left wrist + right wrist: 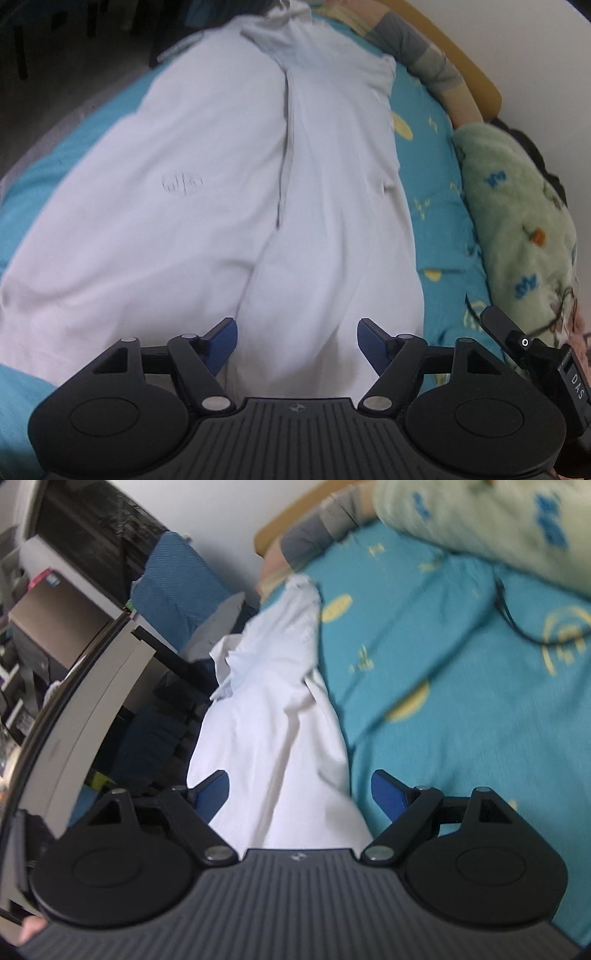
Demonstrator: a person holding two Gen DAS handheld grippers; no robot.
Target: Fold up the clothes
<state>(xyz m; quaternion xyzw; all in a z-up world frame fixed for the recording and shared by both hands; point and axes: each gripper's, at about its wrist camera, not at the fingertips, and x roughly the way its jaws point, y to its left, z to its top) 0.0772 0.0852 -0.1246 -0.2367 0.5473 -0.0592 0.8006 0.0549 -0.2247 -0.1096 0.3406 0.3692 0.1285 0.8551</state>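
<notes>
A white polo shirt [207,192] lies spread on the teal bed sheet [428,177], collar at the far end and a small logo on its chest. My left gripper [297,341] hovers over the shirt's near hem, open, its blue pads [221,343] wide apart with nothing pinched. The tip of my right gripper [517,343] shows at the right edge of this view. In the right wrist view the white shirt [273,716] runs along the bed's edge. It passes between the fingers of my right gripper [299,794], which is open, the pads not pressing the cloth.
A green patterned blanket [517,221] and a grey-and-beige striped bolster [424,59] lie along the wooden headboard [476,74]. A black cable [509,616] crosses the sheet [461,701]. Beside the bed stand a blue chair [173,579] and a desk [92,686].
</notes>
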